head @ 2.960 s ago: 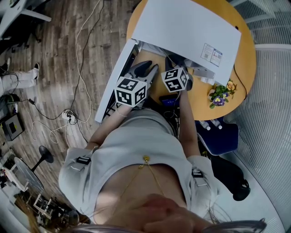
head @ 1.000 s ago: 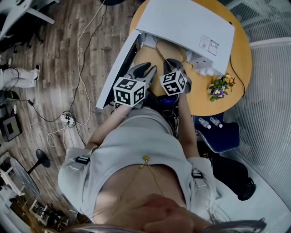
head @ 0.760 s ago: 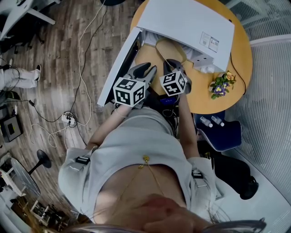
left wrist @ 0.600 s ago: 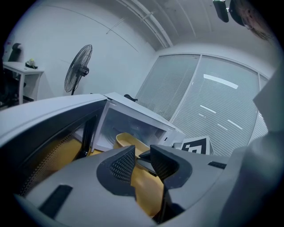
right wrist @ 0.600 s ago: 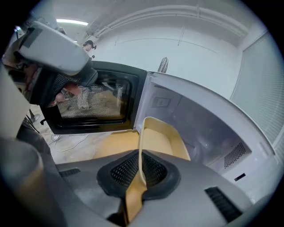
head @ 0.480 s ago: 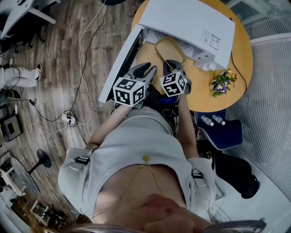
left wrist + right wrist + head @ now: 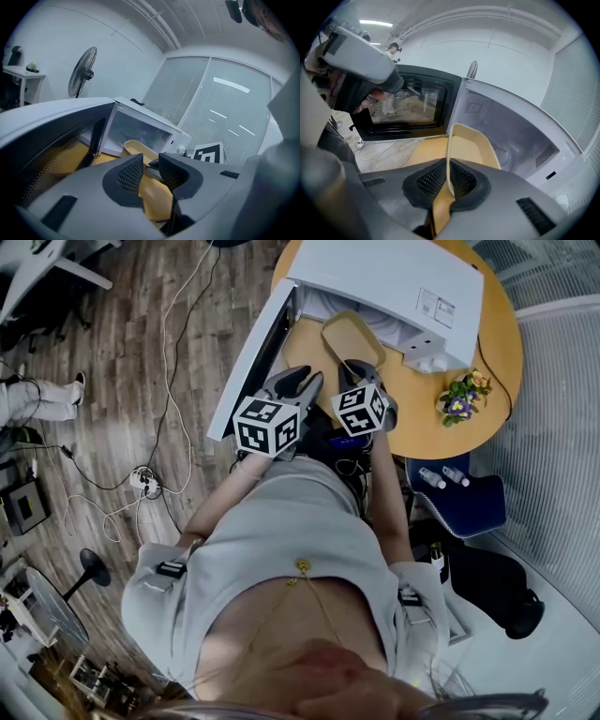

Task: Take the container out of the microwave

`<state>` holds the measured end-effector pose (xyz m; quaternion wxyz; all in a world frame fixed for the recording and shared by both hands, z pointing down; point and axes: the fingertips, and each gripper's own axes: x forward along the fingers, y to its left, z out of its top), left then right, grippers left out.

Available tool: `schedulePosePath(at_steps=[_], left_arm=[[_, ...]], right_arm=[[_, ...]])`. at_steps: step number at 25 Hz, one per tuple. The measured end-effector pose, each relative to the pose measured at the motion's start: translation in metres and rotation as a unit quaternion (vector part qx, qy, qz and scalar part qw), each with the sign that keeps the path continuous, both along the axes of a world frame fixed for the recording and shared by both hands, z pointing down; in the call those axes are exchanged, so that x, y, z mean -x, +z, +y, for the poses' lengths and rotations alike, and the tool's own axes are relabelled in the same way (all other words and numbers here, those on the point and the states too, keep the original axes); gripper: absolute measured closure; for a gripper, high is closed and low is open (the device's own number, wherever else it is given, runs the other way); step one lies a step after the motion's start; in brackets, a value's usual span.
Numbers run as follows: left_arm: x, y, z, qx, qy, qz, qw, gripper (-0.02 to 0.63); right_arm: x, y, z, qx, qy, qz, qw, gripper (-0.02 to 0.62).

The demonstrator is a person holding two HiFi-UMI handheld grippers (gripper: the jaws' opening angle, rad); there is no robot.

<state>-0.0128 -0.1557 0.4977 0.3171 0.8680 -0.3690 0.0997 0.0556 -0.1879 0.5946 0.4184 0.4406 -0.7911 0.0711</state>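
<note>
The tan container (image 7: 352, 337) sits level over the round wooden table (image 7: 441, 432), just in front of the white microwave (image 7: 394, 273), whose door (image 7: 251, 357) hangs open to the left. My right gripper (image 7: 360, 368) is shut on the container's near rim; in the right gripper view the thin wall of the container (image 7: 471, 143) stands pinched between the pads of my right gripper (image 7: 449, 180), with the cavity (image 7: 515, 131) behind. To the left, my left gripper (image 7: 304, 382) hovers beside the door, jaws slightly apart and holding nothing. From the left gripper view the container (image 7: 138, 149) lies beyond my left gripper (image 7: 151, 169).
A small pot of flowers (image 7: 461, 396) stands on the table right of the microwave. Two bottles (image 7: 441, 478) lie on a blue chair below it. Cables and a power strip (image 7: 142, 482) trail over the wooden floor at left. A standing fan (image 7: 80, 75) is behind the door.
The container has slid out of the microwave cavity toward me in the right gripper's hold. The left gripper has stayed beside the door.
</note>
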Motion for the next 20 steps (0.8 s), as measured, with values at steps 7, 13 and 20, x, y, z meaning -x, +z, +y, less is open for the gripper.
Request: schedulePosePath(at_steps=[7, 13, 20], left_arm=[[0.001, 0.003, 0.012, 0.002, 0.006, -0.003, 1.0000, 0.494], [0.003, 0.002, 0.022, 0.000, 0.010, 0.001, 0.9999, 0.494], [0.007, 0.001, 0.034, -0.002, 0.010, 0.003, 0.9999, 0.494]], right_arm=[[0.001, -0.008, 0.014, -0.007, 0.005, -0.005, 1.000, 0.565], [0.005, -0.015, 0.029, -0.013, 0.001, -0.004, 1.000, 0.565], [0.006, -0.019, 0.040, -0.018, 0.001, -0.001, 1.000, 0.565]])
